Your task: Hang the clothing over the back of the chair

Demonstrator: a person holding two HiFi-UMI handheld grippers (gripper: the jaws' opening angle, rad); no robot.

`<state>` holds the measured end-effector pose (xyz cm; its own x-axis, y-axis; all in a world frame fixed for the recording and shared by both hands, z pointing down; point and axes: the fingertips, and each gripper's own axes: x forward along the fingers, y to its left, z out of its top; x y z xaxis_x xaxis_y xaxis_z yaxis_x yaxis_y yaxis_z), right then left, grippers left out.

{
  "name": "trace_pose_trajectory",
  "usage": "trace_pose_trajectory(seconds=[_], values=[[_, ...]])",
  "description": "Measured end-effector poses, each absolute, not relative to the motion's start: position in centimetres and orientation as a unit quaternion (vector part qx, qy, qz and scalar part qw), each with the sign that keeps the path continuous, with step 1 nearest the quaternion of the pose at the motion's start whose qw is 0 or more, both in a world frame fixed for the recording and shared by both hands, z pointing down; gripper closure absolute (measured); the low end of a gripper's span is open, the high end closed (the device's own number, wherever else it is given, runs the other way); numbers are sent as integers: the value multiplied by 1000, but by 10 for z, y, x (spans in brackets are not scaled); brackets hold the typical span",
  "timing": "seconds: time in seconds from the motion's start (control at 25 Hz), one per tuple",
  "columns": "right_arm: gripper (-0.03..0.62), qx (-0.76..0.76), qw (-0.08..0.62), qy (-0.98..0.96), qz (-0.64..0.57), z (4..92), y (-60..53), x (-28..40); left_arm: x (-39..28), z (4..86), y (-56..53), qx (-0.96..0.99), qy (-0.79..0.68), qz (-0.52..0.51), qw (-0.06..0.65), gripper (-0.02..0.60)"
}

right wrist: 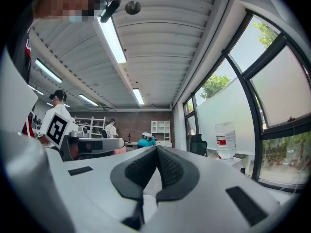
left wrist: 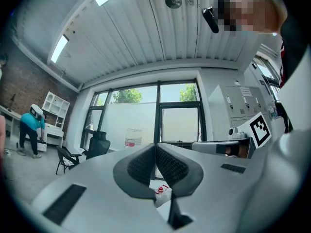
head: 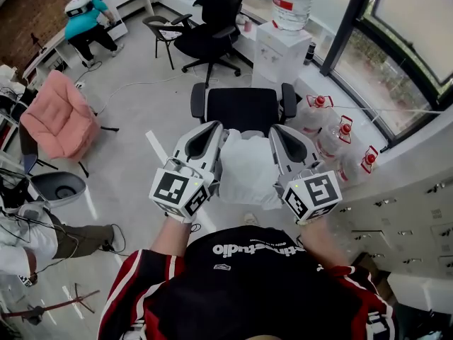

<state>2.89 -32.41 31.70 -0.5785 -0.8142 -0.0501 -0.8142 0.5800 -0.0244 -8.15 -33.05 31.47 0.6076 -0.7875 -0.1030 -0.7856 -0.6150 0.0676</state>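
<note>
The white clothing (head: 248, 170) is reading as soft, matt, crumpled cloth. The left gripper (head: 212, 128) and right gripper (head: 278, 129) are showing smooth, satin white plastic shells, and their pads (right wrist: 170, 166) are looking dark and finely ribbed, perhaps rubber. The chair (head: 244, 108) is appearing matt black and woven. The floor (head: 141, 98) is gleaming glossy grey.

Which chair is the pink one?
The chair at the left, with pink covering. The chair straight ahead and the office chair behind it are black.
</note>
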Motion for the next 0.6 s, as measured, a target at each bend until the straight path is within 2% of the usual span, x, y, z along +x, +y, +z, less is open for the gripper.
trace_pose_trajectory(seconds=[0.6], values=[[582, -461, 28, 887, 0, 331, -319, 43, -72, 329, -322, 895, -441, -62, 8, 557]])
